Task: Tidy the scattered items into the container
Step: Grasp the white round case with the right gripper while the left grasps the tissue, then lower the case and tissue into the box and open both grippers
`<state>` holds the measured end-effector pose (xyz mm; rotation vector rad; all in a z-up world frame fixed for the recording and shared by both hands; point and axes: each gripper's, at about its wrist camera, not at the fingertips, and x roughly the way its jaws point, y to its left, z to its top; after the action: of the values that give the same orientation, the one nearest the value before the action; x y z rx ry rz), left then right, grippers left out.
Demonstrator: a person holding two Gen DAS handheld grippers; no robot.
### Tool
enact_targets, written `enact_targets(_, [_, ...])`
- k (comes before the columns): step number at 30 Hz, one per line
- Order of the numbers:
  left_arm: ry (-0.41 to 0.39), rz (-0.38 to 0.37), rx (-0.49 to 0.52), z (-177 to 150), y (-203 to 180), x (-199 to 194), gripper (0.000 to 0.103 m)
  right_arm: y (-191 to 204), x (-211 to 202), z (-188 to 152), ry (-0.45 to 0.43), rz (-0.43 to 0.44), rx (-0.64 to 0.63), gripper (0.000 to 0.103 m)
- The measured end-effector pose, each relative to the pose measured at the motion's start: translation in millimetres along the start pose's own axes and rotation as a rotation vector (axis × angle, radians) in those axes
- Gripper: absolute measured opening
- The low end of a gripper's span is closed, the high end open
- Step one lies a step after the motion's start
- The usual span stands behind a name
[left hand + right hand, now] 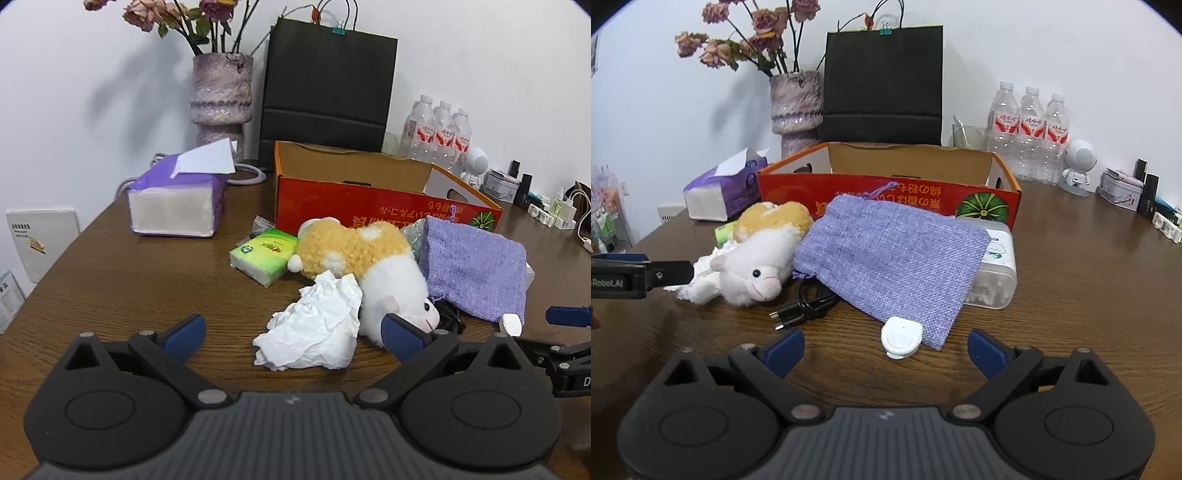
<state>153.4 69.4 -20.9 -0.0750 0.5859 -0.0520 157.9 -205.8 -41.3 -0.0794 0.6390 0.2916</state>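
Both grippers stand wide and empty over the clutter before the red box (886,192): the right gripper (886,350) faces the small white cap (900,338) just ahead, the left gripper (293,338) faces the crumpled tissue (314,325).

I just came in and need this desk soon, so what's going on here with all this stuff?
A person is tidying clutter into the open red cardboard box, which looks empty so far. The left gripper is open near the crumpled white tissue and the white-and-tan plush lamb. The right gripper is open by the small white round cap and the purple woven pouch. Nothing is held.
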Motion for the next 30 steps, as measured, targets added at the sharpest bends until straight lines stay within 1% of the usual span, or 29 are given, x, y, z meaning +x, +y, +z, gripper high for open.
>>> enact_targets(2, [0.01,0.009,0.022,1,-1,5,0.103,1,3,1,0.003,-0.002,-0.004,0.094])
enact_targets(4, [0.022,0.013,0.04,2,-2,11,0.103,3,7,3,0.005,-0.002,-0.008,0.091])
enact_targets(6, [0.038,0.008,0.045,3,-3,17,0.103,5,12,4,0.015,-0.006,-0.012,0.08])
enact_targets(7, [0.044,0.005,0.049,3,-4,21,0.103,5,15,4,0.022,-0.011,-0.011,0.079])
enact_targets(8, [0.052,0.004,0.055,3,-5,24,0.097,4,19,4,0.031,-0.014,-0.009,0.076])
enact_targets(9, [0.061,0.003,0.06,3,-6,27,0.088,4,22,4,0.041,-0.018,-0.008,0.068])
enact_targets(10, [0.071,-0.007,0.062,2,-7,29,0.061,4,25,4,0.049,-0.024,-0.008,0.062])
enact_targets(11, [0.078,-0.033,0.057,1,-7,30,0.036,4,25,4,0.046,-0.036,-0.012,0.051])
enact_targets(12, [0.078,-0.065,0.045,0,-7,27,0.027,4,24,4,0.044,-0.036,-0.014,0.035])
enact_targets(13, [0.073,-0.087,0.03,0,-6,24,0.023,2,23,4,0.043,-0.019,-0.009,0.026])
enact_targets(15, [0.044,-0.093,0.017,0,-8,16,0.023,-3,19,3,0.038,0.01,0.016,0.025])
enact_targets(17, [0.007,-0.07,0.022,-1,-10,8,0.023,-4,14,2,0.016,-0.001,0.01,0.025])
enact_targets(19, [-0.011,-0.066,0.007,0,-10,1,0.023,-7,10,1,0.003,0.005,0.017,0.025])
enact_targets(26, [-0.045,-0.064,-0.015,7,-10,-11,0.023,-16,0,3,-0.023,0.021,0.04,0.026])
enact_targets(30, [-0.058,-0.084,-0.008,17,-17,-13,0.024,-17,-5,10,-0.05,0.029,0.031,0.026])
